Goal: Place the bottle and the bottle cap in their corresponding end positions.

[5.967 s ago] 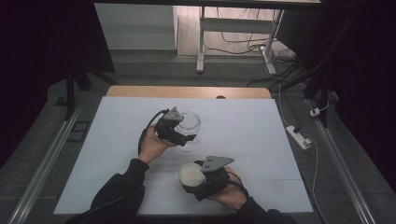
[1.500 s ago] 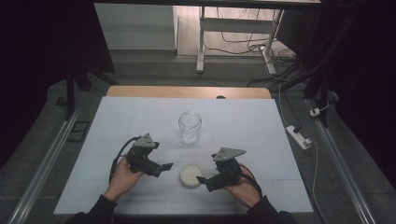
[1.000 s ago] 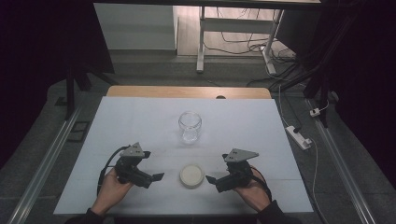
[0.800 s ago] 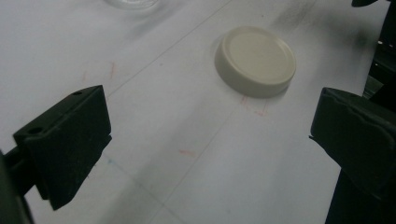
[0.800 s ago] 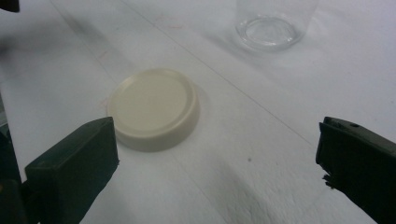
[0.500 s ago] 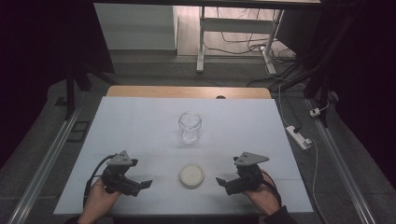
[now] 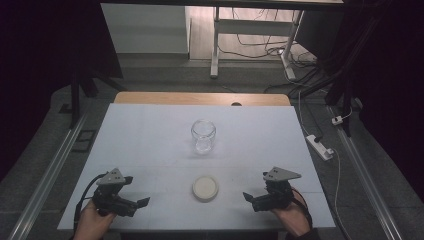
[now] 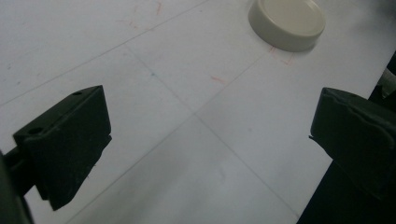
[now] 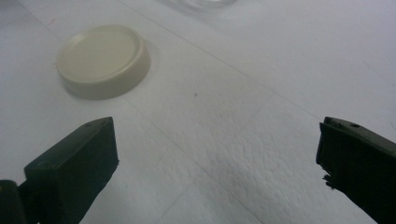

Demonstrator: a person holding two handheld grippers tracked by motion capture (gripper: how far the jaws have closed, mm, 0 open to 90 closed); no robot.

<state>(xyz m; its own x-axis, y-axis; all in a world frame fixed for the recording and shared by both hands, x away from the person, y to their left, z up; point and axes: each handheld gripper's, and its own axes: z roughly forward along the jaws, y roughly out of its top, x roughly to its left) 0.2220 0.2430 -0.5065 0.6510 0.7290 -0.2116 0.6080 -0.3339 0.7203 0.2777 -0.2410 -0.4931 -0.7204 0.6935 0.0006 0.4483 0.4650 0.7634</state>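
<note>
A clear glass jar (image 7: pixel 203 136) stands upright and lidless in the middle of the white table (image 7: pixel 150 135). Its cream round lid (image 7: pixel 205 187) lies flat on the table nearer the front edge; the same lid (image 8: pixel 286 23) appears ahead of the left jaws and the lid (image 9: pixel 102 60) ahead of the right jaws. My left gripper (image 7: pixel 141 203) rests at the front left, open, with nothing between its jaws. At the front right my right gripper (image 7: pixel 248 198) is open too and holds nothing. Both point inward at the lid from well apart.
A wooden strip (image 7: pixel 200 98) runs along the table's far edge. A white power strip (image 7: pixel 319 146) and cables lie on the floor to the right. Metal rails (image 7: pixel 47 175) flank the table, and a desk frame (image 7: pixel 216 40) stands beyond it.
Both grippers let go of the jar and lid earlier and have drawn back toward the front corners, the left one leftward, the right one rightward. Jar and lid stay put.
</note>
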